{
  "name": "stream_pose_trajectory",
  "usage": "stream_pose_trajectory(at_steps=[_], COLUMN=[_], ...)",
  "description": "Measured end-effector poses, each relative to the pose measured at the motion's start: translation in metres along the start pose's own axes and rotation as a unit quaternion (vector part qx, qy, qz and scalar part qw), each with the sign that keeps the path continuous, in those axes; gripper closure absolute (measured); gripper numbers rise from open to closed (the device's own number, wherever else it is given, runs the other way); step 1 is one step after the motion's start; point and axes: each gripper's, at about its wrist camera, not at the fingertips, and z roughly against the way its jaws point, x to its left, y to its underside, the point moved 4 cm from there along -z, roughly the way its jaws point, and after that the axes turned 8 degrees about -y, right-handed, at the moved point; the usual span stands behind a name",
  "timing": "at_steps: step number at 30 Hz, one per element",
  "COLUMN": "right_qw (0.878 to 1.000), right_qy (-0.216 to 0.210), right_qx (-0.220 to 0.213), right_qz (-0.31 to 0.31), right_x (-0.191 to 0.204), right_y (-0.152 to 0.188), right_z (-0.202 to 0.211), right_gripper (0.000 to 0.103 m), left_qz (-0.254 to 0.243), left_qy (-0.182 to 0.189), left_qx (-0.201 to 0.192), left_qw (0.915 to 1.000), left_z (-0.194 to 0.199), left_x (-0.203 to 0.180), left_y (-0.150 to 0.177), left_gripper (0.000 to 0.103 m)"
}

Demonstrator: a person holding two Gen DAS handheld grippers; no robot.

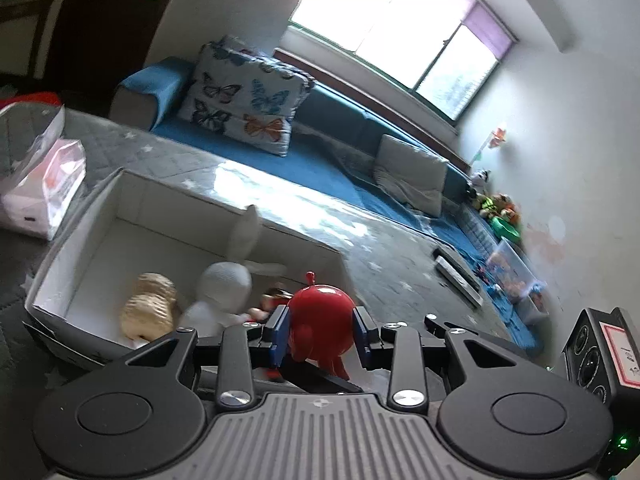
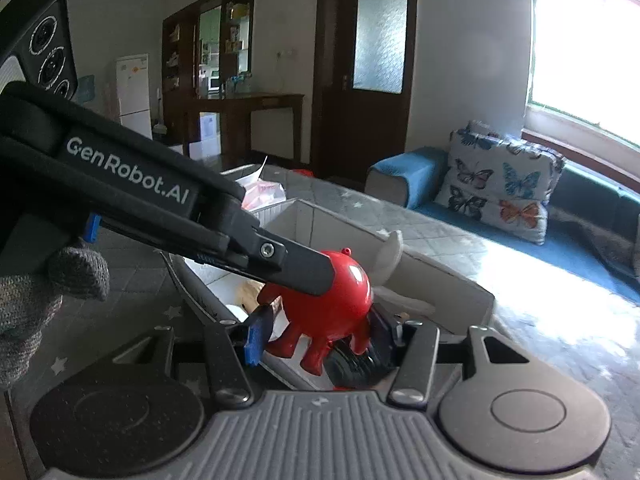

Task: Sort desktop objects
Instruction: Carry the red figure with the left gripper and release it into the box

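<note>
L claw (image 1: 320, 330) is clamped w/ both pads on the red octopus toy (image 1: 320, 312), held over the white box (image 1: 80, 236). R claw (image 2: 316, 330) stands wide, pads either side of the toy's legs, gripping nothing. To do it well, I'd lower past the rim, clear of the R claw, then let go. Count L to R in box: 1 tan plush (image 1: 150, 306), 1 white bunny (image 1: 228, 284), 1 small red figure (image 1: 272, 300), partly hidden.

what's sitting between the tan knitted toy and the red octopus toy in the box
In the left wrist view, a white knitted rabbit sits between the tan knitted toy and the red octopus toy, inside the white box.
</note>
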Motion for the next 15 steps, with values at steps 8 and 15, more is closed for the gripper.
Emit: stream_pose_trajectory(at_steps=[8, 15], right_qw=[0.999, 0.999], right_qy=[-0.022, -0.032], right_qx=[0.022, 0.039], right_qz=[-0.015, -0.019], right_x=[-0.010, -0.010], right_y=[0.002, 0.008], right_z=[-0.041, -0.062], right_gripper=[0.050, 0.049], left_qz=[0.030, 0.047], left_qy=[-0.010, -0.014], left_qx=[0.012, 0.020], left_qw=[0.9994, 0.9986], left_z=[-0.021, -0.029], left_x=[0.035, 0.052], left_y=[-0.006, -0.004], left_gripper=[0.067, 0.067])
